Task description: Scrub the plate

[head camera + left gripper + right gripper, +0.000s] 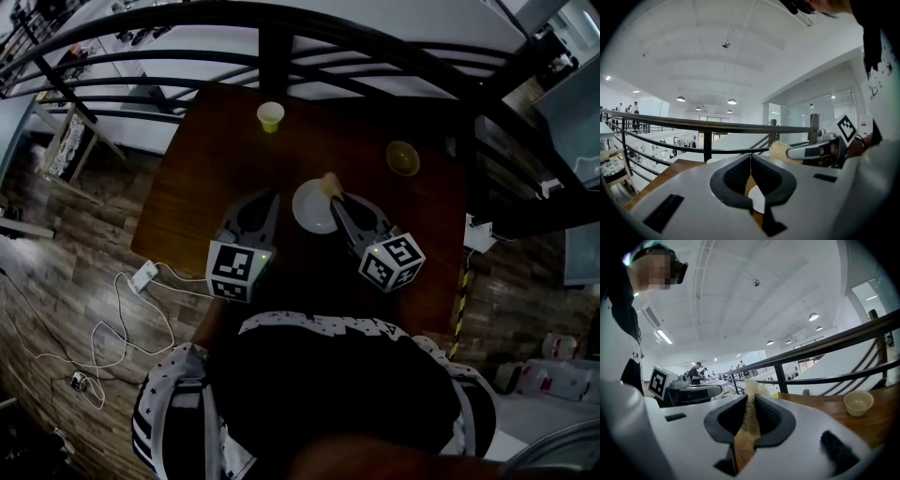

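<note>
Left of the plate (pixel 312 214), your left gripper (pixel 271 199) has its jaws pressed together on nothing. Its tips are just beside the rim, probably to steady it. At the plate's far right edge, your right gripper (pixel 335 195) clamps a tan sponge (pixel 330 181), poised to scrub. A yellow cup (pixel 270 116) beyond the plate and a bowl (pixel 403 157) to its right stand well apart from it, blocking nothing.

The left tongs (pixel 269 198) and the right tongs (pixel 335 200), clamping a sponge (pixel 329 183), crowd the plate (pixel 309 212). Elsewhere the worktop (pixel 216 159) is open, save a cup (pixel 270 116) and a bowl (pixel 402 157) towards the railing (pixel 276 47).
</note>
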A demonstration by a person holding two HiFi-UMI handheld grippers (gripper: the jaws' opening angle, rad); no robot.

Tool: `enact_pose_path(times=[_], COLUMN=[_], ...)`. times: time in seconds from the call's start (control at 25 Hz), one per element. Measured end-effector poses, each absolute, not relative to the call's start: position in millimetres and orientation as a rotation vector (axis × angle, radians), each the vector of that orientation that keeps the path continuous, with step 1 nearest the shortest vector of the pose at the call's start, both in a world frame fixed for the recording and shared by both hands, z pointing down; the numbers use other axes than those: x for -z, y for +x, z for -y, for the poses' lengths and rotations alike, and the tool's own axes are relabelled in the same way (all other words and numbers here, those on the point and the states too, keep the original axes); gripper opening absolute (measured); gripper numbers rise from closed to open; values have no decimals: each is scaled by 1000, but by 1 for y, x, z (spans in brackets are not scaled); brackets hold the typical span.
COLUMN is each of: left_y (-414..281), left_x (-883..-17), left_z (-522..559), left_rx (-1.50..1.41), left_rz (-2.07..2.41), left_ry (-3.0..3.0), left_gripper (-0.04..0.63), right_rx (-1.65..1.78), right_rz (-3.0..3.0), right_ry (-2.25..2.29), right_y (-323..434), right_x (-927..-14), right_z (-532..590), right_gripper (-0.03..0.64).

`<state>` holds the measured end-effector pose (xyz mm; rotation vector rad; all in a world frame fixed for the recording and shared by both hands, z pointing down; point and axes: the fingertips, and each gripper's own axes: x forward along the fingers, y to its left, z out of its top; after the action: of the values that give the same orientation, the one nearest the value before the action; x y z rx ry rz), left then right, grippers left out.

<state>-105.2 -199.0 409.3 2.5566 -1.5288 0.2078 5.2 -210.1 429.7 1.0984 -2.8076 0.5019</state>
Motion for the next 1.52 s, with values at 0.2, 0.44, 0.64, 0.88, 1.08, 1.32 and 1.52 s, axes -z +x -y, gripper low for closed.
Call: enact_pose_path(times=[0.2, 0.44, 0.64, 0.88, 1.08, 1.32, 1.52], left_y=[-110, -111, -109, -105, -111, -121, -124], left_x=[-409, -415, -419, -420, -419, -421, -426], left_z=[195, 187, 184, 185, 187, 192, 193], left_rx=[-198, -215, -201, -171, -186, -195, -207], left_rz=[1556, 1583, 1585, 1579, 1606, 1630, 1624], left_ry=[2545, 2530, 2522, 2512, 2507, 2488, 2479], left_gripper=[14, 14, 14, 14, 14, 14, 14], right_rx=[-504, -536, -518, -462, -480, -506, -551], right_rz=[2803, 2804, 2777, 2728, 2708, 2687, 2662], right_ry=[1091, 1086, 1073, 1035, 1013, 1000, 1004], right_y=[1, 0, -2, -5, -9, -15, -17], right_x=[-435, -439, -451, -466, -476, -492, -508], right_z=[209, 208, 212, 221, 225, 234, 241], right_gripper=[51, 49, 50, 50, 50, 51, 49])
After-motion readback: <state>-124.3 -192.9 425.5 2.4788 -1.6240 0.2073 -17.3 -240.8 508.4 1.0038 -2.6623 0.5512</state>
